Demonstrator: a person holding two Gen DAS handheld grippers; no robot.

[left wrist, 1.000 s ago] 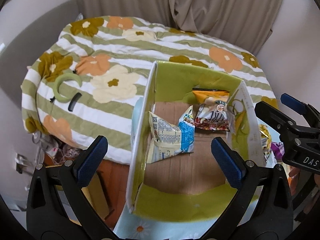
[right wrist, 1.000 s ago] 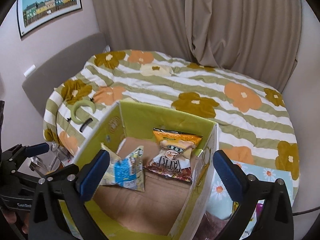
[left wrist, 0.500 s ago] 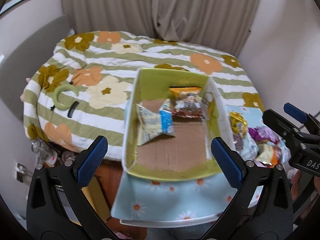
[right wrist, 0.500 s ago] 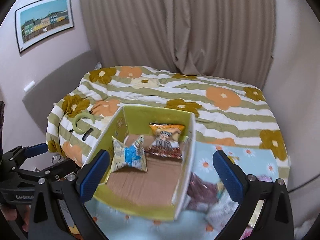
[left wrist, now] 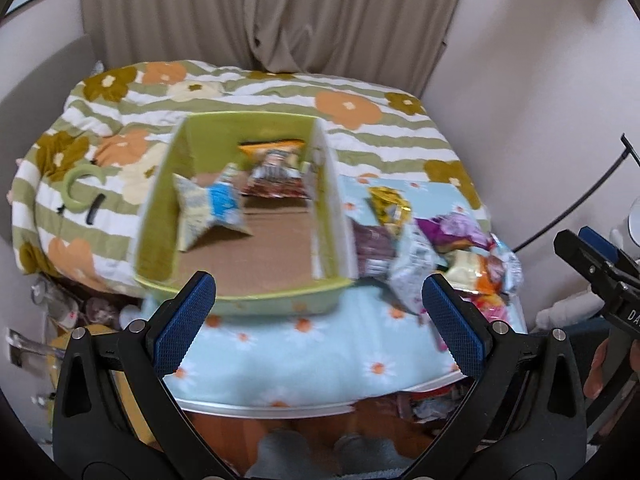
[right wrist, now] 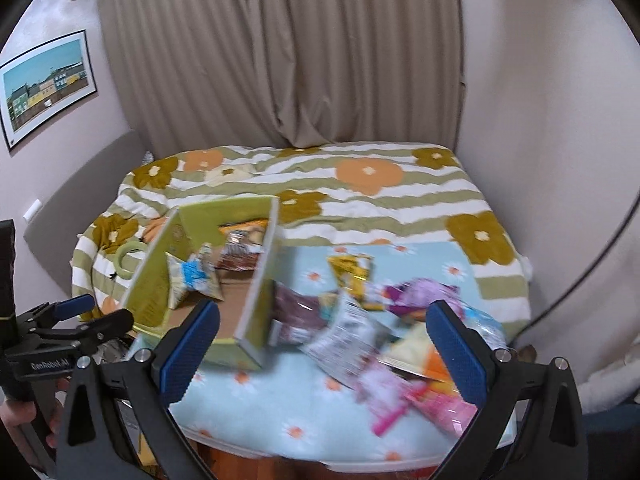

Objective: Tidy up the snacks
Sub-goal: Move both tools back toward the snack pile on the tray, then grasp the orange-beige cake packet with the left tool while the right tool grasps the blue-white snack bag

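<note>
**A:** Where are the snacks that are not yet sorted?

**B:** In the right wrist view the loose snack pile [right wrist: 400, 332] lies on the blue daisy cloth [right wrist: 280, 412], in the lower right of the frame, just beside the right wall of the green box [right wrist: 260, 280]. Two bags are already in the box: a blue and white bag [right wrist: 194, 276] and an orange bag [right wrist: 244, 240] behind it.

**A:** Which gripper is nearer to the pile?

**B:** I judge the right gripper [right wrist: 322, 354]. The pile sits almost straight ahead between its pads. For the left gripper [left wrist: 318, 320] the pile is off to the right of the frame, and the box is ahead.

**A:** And the jaws?

**B:** Both stand wide open and hold nothing.

**A:** The long axis of the nearest bag?

**B:** The white bag [right wrist: 344, 340] seems to run diagonally, but it is blurred, so I cannot tell exactly.
</note>
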